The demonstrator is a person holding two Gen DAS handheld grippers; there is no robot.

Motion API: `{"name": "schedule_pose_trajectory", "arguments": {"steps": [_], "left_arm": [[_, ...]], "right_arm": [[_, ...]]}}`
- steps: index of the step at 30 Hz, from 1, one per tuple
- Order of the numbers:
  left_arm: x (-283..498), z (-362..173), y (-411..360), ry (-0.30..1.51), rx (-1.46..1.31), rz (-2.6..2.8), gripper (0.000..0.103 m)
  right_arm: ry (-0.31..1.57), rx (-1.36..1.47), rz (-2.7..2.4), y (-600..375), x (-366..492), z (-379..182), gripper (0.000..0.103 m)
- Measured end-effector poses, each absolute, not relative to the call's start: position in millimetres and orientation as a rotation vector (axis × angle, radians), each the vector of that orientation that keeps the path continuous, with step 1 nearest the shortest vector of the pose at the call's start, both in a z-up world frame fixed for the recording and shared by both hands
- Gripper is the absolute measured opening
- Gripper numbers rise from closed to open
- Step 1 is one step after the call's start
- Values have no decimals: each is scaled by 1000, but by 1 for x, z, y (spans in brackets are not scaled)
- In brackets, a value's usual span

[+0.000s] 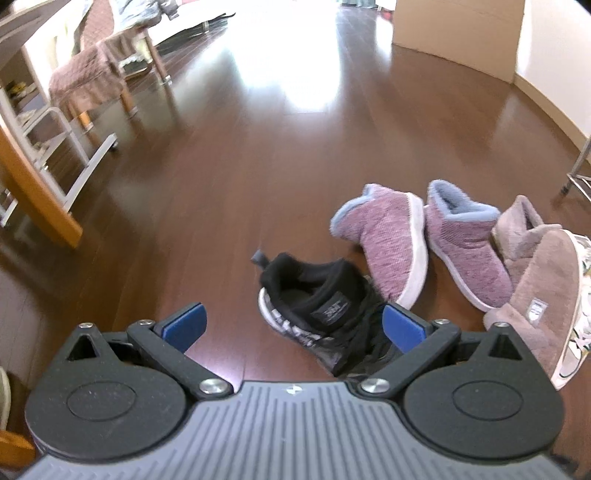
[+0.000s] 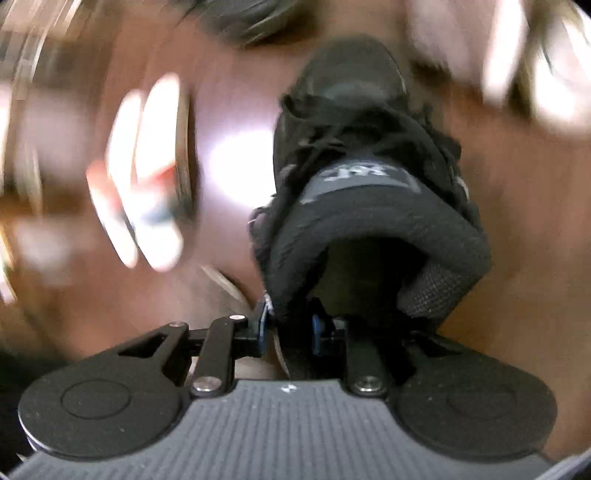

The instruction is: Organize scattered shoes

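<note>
In the left wrist view a black sneaker point(image 1: 317, 310) lies on the dark wooden floor, its opening facing me. My left gripper point(image 1: 293, 326) hangs open just above it, the blue pads point(image 1: 184, 325) wide apart and touching nothing. Two purple slipper boots point(image 1: 384, 243) point(image 1: 465, 251) and two beige slippers point(image 1: 543, 295) lie to the right. In the blurred right wrist view my right gripper point(image 2: 289, 328) is shut on the collar edge of a second black sneaker point(image 2: 369, 166), which hangs toe-away from me above the floor.
A cardboard box point(image 1: 458, 33) stands at the far right wall. A chair with a brown cover point(image 1: 88, 77), a white rack point(image 1: 55, 147) and a wooden panel point(image 1: 33, 184) crowd the left. A metal frame point(image 1: 580, 173) is at the right edge. A white sneaker point(image 1: 583, 325) peeks behind the beige slipper.
</note>
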State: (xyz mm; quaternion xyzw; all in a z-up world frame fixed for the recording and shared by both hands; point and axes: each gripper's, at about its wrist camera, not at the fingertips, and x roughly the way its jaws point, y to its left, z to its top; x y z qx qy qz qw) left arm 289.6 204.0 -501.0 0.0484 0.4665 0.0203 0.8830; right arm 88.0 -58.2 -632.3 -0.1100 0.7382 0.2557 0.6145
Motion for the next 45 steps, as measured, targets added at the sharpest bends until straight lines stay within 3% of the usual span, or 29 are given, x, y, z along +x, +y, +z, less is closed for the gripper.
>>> {"name": "schedule_pose_trajectory", "arguments": {"steps": [4, 7, 8, 10, 14, 16, 18, 19, 20, 21, 22, 23, 25, 31, 33, 37, 39, 42, 44, 45], "left_arm": [[293, -502, 196, 975, 113, 26, 102], [296, -505, 192, 981, 120, 18, 102], [297, -506, 191, 984, 121, 17, 102], [300, -508, 189, 986, 118, 13, 102], [302, -511, 182, 989, 128, -3, 102], [302, -513, 178, 993, 140, -16, 102], [301, -515, 174, 997, 153, -25, 102], [301, -516, 174, 998, 158, -27, 102], [301, -516, 174, 1000, 161, -26, 102], [301, -516, 173, 1002, 165, -25, 102], [300, -517, 173, 1003, 165, -24, 102], [300, -517, 173, 1003, 164, -22, 102], [299, -515, 174, 1000, 157, -18, 102], [284, -502, 184, 977, 141, 10, 102], [274, -497, 193, 971, 132, 41, 102], [249, -485, 216, 967, 98, 119, 102], [234, -478, 227, 968, 84, 160, 102], [211, -467, 239, 964, 78, 196, 102], [196, -460, 243, 955, 84, 220, 102], [190, -457, 244, 959, 86, 228, 102]], "right_arm": [[1669, -536, 569, -84, 79, -625, 26], [1656, -498, 466, -105, 78, -614, 33], [1641, -464, 444, -109, 76, -608, 52], [1591, -392, 388, -115, 72, -594, 73], [1521, 162, 222, -155, 74, -579, 83], [1459, 642, -22, -197, 66, -594, 84], [1356, 927, -239, -222, 50, -614, 83], [1312, 1019, -318, -229, 43, -622, 76], [1291, 1078, -361, -235, 39, -628, 46], [1290, 1124, -367, -235, 39, -635, 25], [1289, 1171, -374, -235, 39, -642, 17], [1293, 1198, -371, -235, 41, -647, 17], [1369, 992, -251, -225, 62, -630, 15], [1614, 5, 479, -119, 106, -569, 14], [1589, -324, 661, -78, 99, -561, 14], [1539, -625, 869, -31, 84, -561, 16], [1543, -593, 880, -21, 89, -567, 15], [1567, -380, 756, -24, 101, -574, 31], [1600, -136, 654, -43, 113, -585, 59], [1615, 26, 560, -58, 116, -592, 64]]}}
